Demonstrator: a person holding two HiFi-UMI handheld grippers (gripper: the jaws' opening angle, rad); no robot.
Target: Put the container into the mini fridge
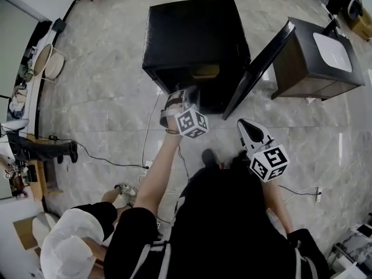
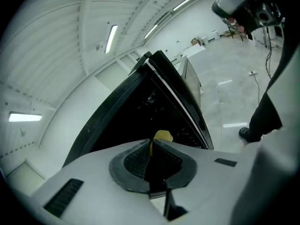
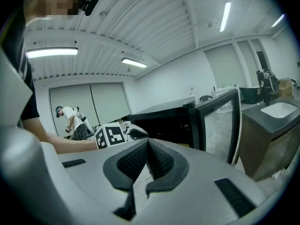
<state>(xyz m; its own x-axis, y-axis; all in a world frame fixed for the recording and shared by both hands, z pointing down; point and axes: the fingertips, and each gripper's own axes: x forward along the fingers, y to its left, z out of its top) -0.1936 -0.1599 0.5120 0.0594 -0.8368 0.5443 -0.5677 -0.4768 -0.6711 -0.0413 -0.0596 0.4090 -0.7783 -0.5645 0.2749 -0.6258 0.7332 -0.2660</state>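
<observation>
Tiled floor [image 1: 104, 68] holds open mini fridge [image 1: 192, 34] beside cabinet [image 1: 302, 68]; left hand-held gripper [image 2: 151, 146] and right hand-held gripper [image 3: 147, 146] closed, empty.

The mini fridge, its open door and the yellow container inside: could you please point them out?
mini fridge [image 1: 192, 31], head view, black top panel.
door [image 1: 258, 68], head view, middle of the open panel's edge.
yellow container [image 2: 163, 136], left gripper view, its visible top inside the fridge.

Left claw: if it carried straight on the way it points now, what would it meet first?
Probably the yellow container, which shows just past the left claw tips, inside the open mini fridge. Depth is unclear, so the fridge's floor could come first.
</observation>
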